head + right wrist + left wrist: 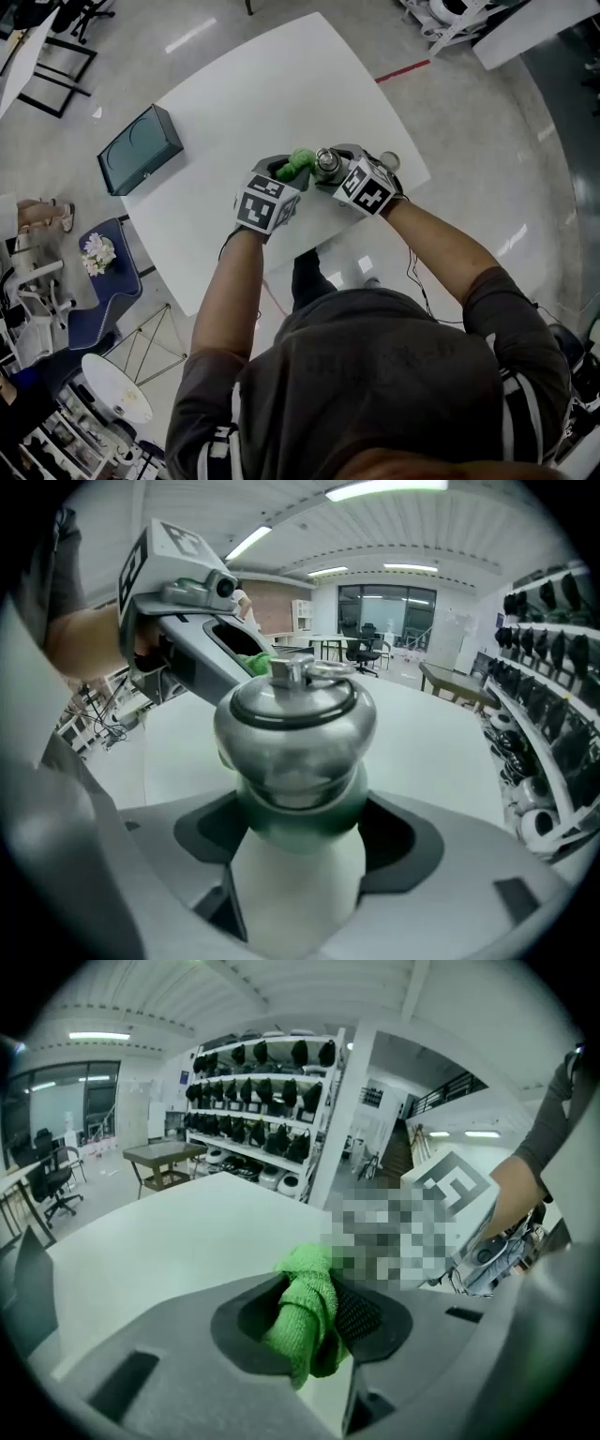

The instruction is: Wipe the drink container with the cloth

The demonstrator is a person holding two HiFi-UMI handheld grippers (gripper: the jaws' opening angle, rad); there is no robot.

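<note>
The drink container (295, 789) is a white bottle with a green collar and a clear domed lid with a metal top. My right gripper (298, 874) is shut on its white body and holds it upright above the table. From the head view the container's lid (327, 162) shows between the two grippers. A green cloth (305, 1312) is bunched in my left gripper (314, 1321), which is shut on it. The cloth (297, 164) sits right beside the lid, at its left, and a bit of the cloth (259, 665) shows behind the lid.
The white table (253, 103) carries a dark green box (141, 150) at its left edge. A small cap-like object (389, 161) lies on the table just behind the right gripper. Chairs and shelving stand around the table on the shiny floor.
</note>
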